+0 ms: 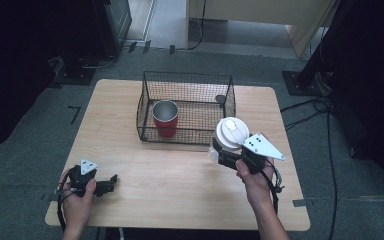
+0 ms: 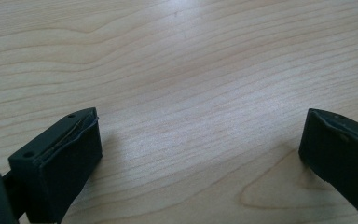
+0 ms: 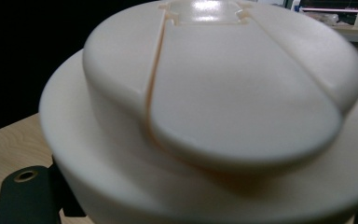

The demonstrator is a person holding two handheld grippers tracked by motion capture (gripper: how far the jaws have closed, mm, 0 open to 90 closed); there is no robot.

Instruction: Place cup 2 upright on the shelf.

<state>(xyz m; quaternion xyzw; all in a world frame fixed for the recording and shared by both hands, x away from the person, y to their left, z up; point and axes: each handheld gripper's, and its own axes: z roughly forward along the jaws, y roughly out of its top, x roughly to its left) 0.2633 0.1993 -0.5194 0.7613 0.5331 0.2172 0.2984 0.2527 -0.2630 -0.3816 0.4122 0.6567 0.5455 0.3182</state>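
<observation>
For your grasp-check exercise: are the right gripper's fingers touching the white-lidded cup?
Touching. In the high view the right gripper is shut on the white-lidded cup, carrying it above the table.

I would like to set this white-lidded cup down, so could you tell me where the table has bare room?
Bare wood lies between the left tongs and the right tongs, in front of the wire basket, and left of the basket. Inside the basket, beside the red cup, room is tighter.
</observation>
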